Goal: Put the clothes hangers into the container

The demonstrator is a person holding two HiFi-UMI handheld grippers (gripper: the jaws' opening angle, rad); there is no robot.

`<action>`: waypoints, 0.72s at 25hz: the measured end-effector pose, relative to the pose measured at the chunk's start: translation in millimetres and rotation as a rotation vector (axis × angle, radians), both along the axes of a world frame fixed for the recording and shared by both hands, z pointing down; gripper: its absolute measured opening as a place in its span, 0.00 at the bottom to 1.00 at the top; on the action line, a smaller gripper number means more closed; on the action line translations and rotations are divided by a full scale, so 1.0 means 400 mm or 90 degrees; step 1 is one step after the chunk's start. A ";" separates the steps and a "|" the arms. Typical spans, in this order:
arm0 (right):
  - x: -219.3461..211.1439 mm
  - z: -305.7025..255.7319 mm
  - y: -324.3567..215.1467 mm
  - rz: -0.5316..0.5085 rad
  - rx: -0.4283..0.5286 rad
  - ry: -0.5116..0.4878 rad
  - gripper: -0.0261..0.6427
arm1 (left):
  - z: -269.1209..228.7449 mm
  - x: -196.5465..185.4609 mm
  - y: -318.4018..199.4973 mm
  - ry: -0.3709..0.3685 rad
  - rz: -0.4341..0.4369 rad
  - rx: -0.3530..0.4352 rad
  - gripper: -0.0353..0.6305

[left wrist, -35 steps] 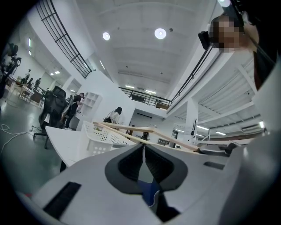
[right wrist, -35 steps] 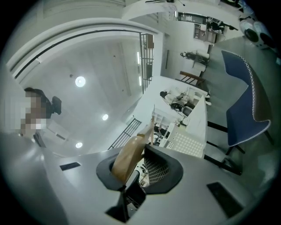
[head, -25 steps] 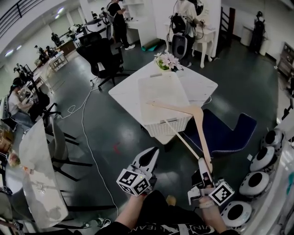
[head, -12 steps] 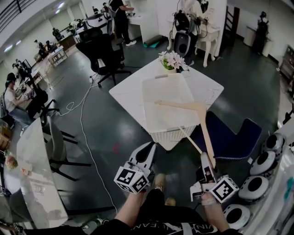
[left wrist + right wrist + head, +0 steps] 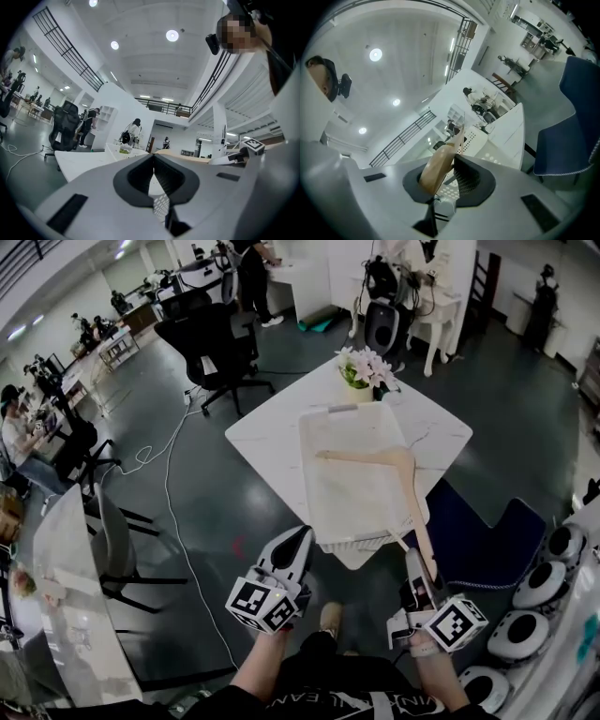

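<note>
A white perforated basket (image 5: 323, 437) stands on a white table (image 5: 258, 432). My right gripper (image 5: 415, 563) is shut on one end of a wooden clothes hanger (image 5: 405, 474). From the jaws the hanger reaches up over the basket's right rim, and its other arm lies across above the basket's inside. In the right gripper view the hanger (image 5: 439, 168) sits clamped between the pads of the right gripper (image 5: 451, 164), with the basket (image 5: 474, 137) beyond. My left gripper (image 5: 298, 542) hovers short of the table's near corner, shut and empty; in its own view the left gripper (image 5: 153, 158) has its tips together.
A vase of flowers (image 5: 367, 369) stands on the table behind the basket. A blue chair (image 5: 492, 540) is tucked at the table's right. Several round white devices (image 5: 539, 585) line the right edge. A black office chair (image 5: 208, 341) and a cable (image 5: 173, 465) lie to the left.
Both grippers and my view have moved forward toward the table. The hanger, still held, now reaches over the basket's inside instead of its near edge.
</note>
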State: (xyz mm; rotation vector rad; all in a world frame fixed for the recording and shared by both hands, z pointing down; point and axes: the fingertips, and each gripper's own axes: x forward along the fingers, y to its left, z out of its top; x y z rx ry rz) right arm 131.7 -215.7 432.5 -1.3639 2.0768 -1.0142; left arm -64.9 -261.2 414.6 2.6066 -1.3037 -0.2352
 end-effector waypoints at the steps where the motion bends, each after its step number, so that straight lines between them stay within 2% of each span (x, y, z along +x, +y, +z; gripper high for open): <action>1: -0.005 0.005 -0.014 -0.001 -0.004 0.008 0.13 | 0.000 -0.006 -0.014 0.000 -0.001 -0.001 0.07; 7: -0.030 0.039 -0.067 -0.001 -0.040 0.032 0.13 | 0.013 -0.042 -0.076 -0.002 -0.009 -0.010 0.07; 18: -0.064 0.060 -0.118 -0.021 -0.082 0.089 0.13 | 0.027 -0.054 -0.138 -0.005 -0.013 -0.015 0.07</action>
